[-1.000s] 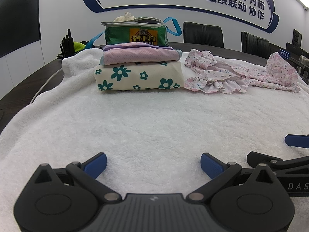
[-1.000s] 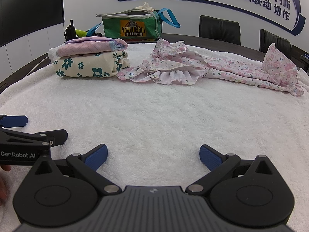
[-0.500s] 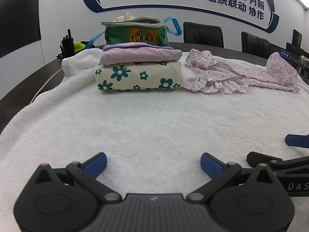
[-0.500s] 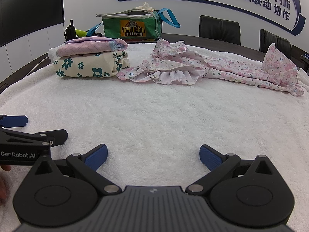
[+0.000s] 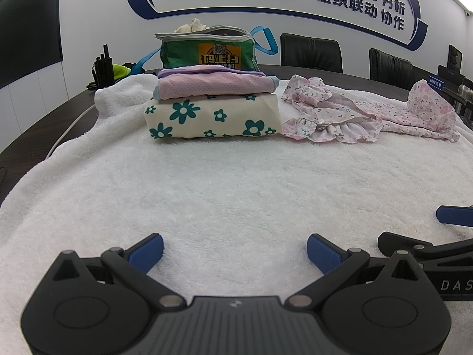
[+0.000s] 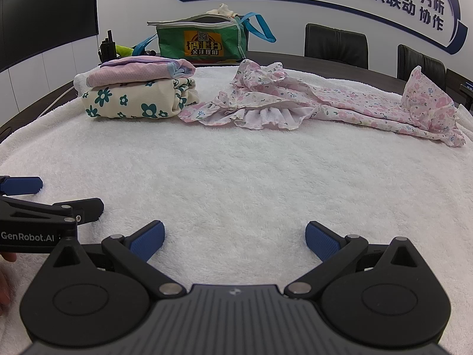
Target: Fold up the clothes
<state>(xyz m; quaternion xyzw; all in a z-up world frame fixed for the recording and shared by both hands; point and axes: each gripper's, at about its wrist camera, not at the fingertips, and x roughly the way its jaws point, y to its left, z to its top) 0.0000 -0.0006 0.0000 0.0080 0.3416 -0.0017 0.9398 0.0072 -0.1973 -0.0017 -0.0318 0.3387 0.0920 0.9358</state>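
A pink floral garment lies crumpled and unfolded at the far right of the white towel; it also shows in the right wrist view. To its left stands a stack of folded clothes: a cream piece with teal flowers under a pink dotted piece, also in the right wrist view. My left gripper is open and empty, low over the near towel. My right gripper is open and empty beside it, well short of the garment.
A green bag with blue straps stands behind the stack on the dark table. Black chairs line the far side. A black radio stands at the far left. The towel covers the table's middle.
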